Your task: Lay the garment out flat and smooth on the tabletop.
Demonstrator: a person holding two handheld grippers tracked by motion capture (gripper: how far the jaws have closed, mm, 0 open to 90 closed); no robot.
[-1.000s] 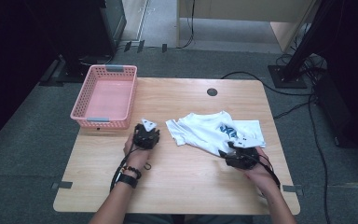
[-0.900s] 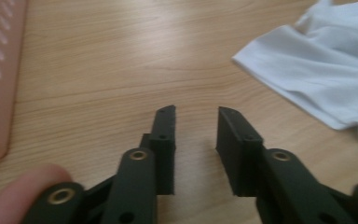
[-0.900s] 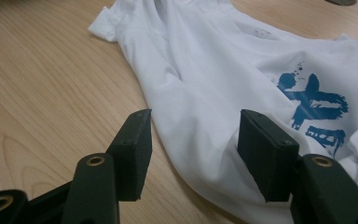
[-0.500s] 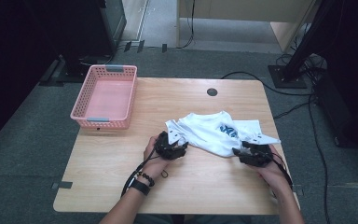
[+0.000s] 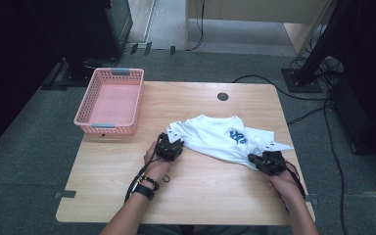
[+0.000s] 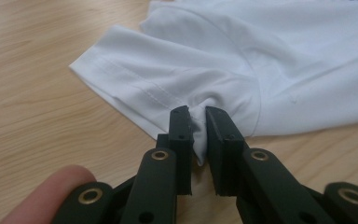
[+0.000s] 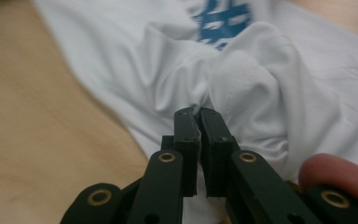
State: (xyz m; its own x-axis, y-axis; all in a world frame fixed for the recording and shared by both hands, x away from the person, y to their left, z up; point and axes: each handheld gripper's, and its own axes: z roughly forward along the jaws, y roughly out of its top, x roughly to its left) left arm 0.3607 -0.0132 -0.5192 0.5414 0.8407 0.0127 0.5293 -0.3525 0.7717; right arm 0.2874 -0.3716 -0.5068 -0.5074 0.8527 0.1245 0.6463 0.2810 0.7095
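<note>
A white T-shirt [image 5: 210,139] with a blue print [image 5: 237,135] lies crumpled on the wooden table [image 5: 127,171]. My left gripper [image 5: 170,147] is at the shirt's left edge. Its jaws have just been closing and now pinch a fold of the sleeve hem [image 6: 135,88], as the left gripper [image 6: 198,114] view shows. At the shirt's right front edge sits my right gripper [image 5: 269,161]. In its own view the right gripper [image 7: 197,114] has also just been closing and is shut on bunched white cloth [image 7: 242,88] below the print [image 7: 221,21].
An empty pink plastic basket [image 5: 82,117] stands at the table's back left corner. A round cable hole [image 5: 223,96] sits near the far edge. Cables [image 5: 318,105] run over the floor at the right. Bare wood lies in front of the shirt.
My left hand has moved right to the shirt's left edge and closed on its sleeve. The right hand has shifted slightly right and closed on the cloth. The shirt lies stretched wider.
</note>
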